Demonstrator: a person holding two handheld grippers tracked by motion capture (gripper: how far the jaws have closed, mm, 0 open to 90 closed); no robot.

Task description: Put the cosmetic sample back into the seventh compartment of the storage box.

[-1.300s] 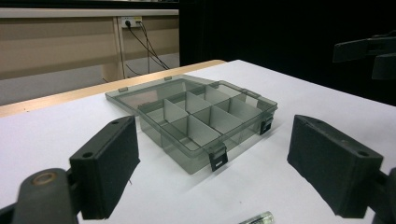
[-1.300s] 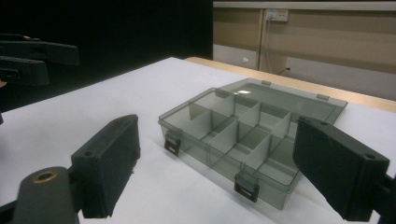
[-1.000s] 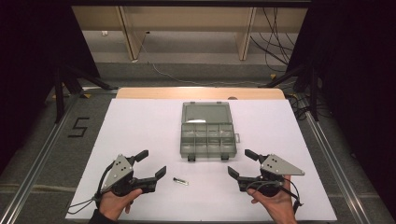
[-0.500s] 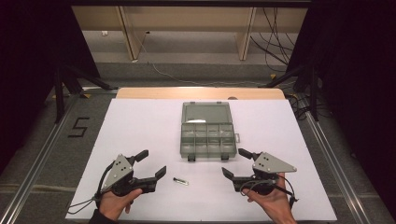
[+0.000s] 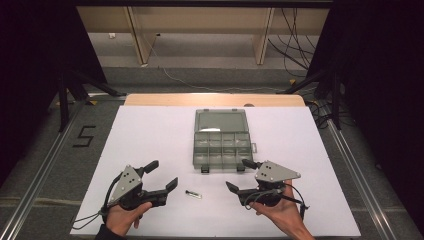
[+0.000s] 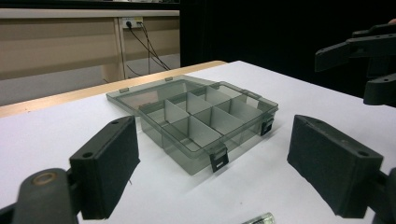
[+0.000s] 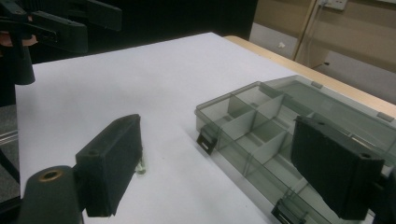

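A smoky clear compartment box (image 5: 221, 149) lies open at the table's middle, its lid (image 5: 220, 121) flat behind it and its compartments looking empty. A small clear cylinder (image 5: 193, 194) rests on the white tabletop in front of the box. My left gripper (image 5: 163, 174) is open just left of the cylinder, held low in a hand. My right gripper (image 5: 239, 175) is open just right of it, near the box's front right corner. In the left gripper view the box (image 6: 201, 121) lies ahead and the cylinder (image 6: 259, 218) sits at the bottom edge. The right gripper view shows the cylinder (image 7: 141, 167) by the left jaw and the box (image 7: 261, 126) to the right.
The white table surface (image 5: 150, 135) ends in a wooden strip (image 5: 215, 100) at the far edge. A floor marking "5" (image 5: 84, 136) lies left of the table. Metal rails (image 5: 350, 165) run along both sides. Cables (image 5: 295, 30) hang at the back.
My right gripper has shifted left toward the table's middle and the cylinder. The left gripper, the box and the cylinder have stayed put.
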